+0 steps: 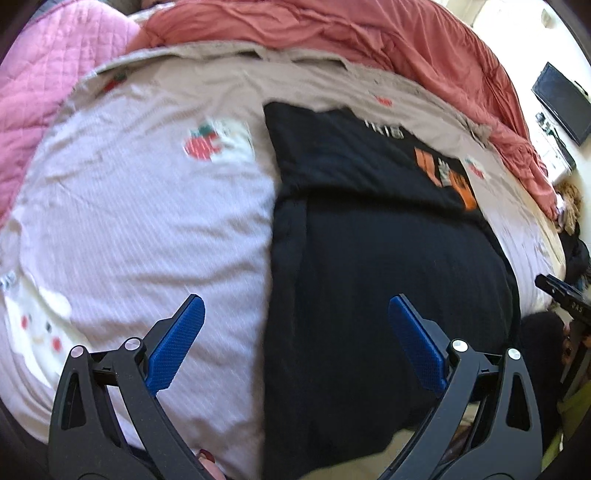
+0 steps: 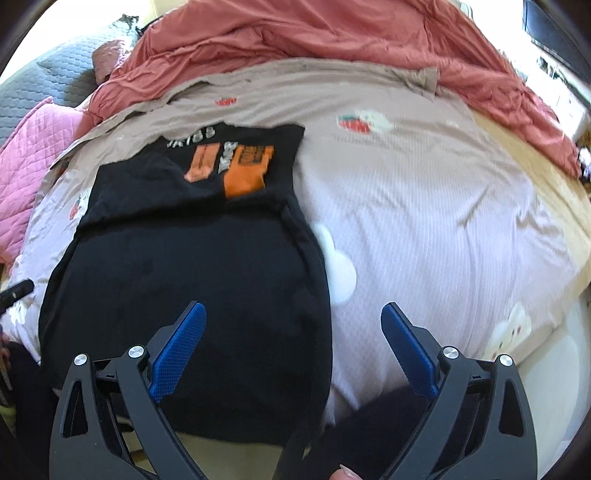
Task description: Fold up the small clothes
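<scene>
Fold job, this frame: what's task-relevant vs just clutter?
In the job:
- black T-shirt with orange print, partly folded on the bed
- left gripper, open, holding nothing
- right gripper, open, holding nothing

Lying about:
- strawberry-print bedsheet
- red duvet, bunched at the far side
- pink quilted blanket
- wall TV
</scene>
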Motion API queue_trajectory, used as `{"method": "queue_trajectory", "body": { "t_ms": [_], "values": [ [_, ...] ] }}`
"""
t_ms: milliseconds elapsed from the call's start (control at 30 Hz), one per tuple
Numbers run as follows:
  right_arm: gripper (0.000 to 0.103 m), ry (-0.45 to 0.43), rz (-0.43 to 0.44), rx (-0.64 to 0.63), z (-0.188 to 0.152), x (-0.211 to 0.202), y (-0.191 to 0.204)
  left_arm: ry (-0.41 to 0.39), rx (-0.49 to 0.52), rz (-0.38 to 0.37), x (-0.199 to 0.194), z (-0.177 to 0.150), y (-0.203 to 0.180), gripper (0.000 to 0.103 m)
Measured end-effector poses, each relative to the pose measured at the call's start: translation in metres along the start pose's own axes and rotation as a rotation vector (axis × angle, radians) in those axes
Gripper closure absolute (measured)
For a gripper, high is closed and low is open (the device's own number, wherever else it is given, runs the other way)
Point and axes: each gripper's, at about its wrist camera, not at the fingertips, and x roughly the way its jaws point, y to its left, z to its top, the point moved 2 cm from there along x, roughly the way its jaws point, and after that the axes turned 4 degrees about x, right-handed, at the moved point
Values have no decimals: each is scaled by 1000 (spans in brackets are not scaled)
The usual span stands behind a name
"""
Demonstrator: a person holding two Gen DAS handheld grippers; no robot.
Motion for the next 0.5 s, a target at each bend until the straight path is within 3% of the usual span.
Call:
{"method": "queue_trajectory", "body": {
  "t_ms": [267,333,500],
  "values": [
    [10,170,4,27,-27,19,-3,84,18,18,8,-25,-10,10],
    [25,202,-5,17,-30,25,-1,116,5,14,13,-32,-9,10],
    [40,311,-39,-3,-41,50,0,149,-44,19,16,-38,2,11]
  ]
}}
